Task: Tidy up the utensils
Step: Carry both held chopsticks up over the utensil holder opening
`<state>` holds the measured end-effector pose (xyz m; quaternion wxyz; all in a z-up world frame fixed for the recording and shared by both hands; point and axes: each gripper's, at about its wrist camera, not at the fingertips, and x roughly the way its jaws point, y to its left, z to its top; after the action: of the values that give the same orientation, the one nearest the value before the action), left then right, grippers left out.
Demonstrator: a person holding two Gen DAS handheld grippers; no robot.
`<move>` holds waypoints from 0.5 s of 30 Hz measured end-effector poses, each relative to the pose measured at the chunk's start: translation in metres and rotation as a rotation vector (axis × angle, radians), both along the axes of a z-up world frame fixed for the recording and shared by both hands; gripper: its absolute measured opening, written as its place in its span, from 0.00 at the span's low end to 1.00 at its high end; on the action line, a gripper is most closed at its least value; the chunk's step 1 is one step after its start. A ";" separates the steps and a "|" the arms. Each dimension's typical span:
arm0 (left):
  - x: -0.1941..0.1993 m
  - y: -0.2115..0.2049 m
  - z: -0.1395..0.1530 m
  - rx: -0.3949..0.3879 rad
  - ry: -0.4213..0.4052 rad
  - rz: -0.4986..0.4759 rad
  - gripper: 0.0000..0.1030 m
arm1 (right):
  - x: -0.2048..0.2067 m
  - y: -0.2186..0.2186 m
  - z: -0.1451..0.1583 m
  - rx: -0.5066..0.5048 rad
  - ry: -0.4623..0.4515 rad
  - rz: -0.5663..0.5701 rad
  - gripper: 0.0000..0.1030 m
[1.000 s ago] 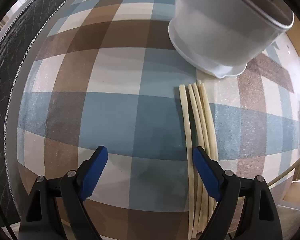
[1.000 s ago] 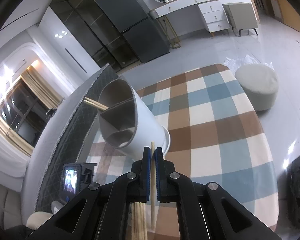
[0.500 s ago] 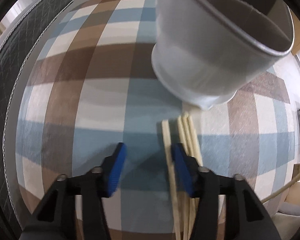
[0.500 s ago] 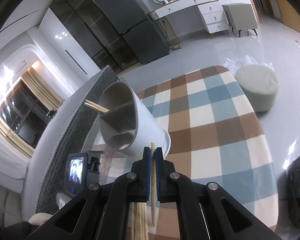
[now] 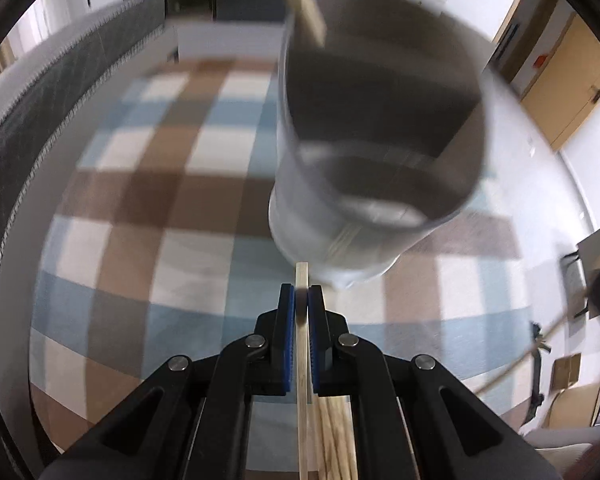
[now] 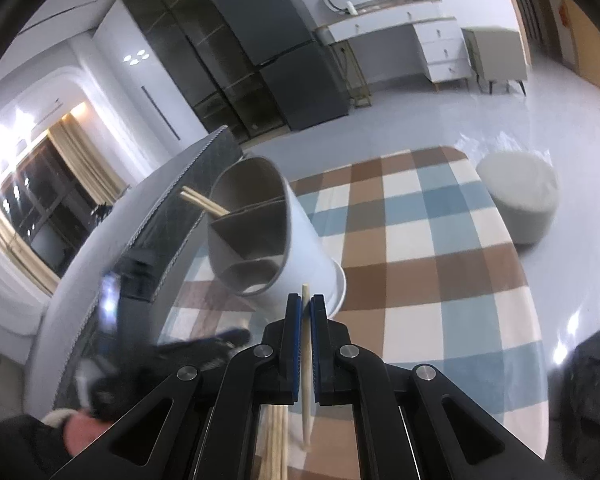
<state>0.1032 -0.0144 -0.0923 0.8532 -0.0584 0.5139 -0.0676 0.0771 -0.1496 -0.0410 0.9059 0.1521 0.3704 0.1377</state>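
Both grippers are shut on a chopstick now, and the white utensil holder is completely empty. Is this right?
Not quite. The white utensil holder is not empty: the right wrist view shows chopsticks in its back compartment. The left gripper and right gripper each are shut on a chopstick.

Checked table under holder, chopsticks

Even indoor light is filling both fisheye views, whose edges are bending into black vignettes. Motion blur is smearing the white cylindrical holder in the left view; glare is flaring off the glossy grey floor.
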 end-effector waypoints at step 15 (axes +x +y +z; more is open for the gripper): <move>-0.053 0.014 0.050 -0.062 -0.209 -0.019 0.02 | -0.044 0.023 0.006 -0.071 -0.106 0.003 0.03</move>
<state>0.0505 -0.0009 -0.0421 0.8992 -0.0725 0.4204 -0.0975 0.0334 -0.1265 -0.0351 0.9289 0.1118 0.3268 0.1336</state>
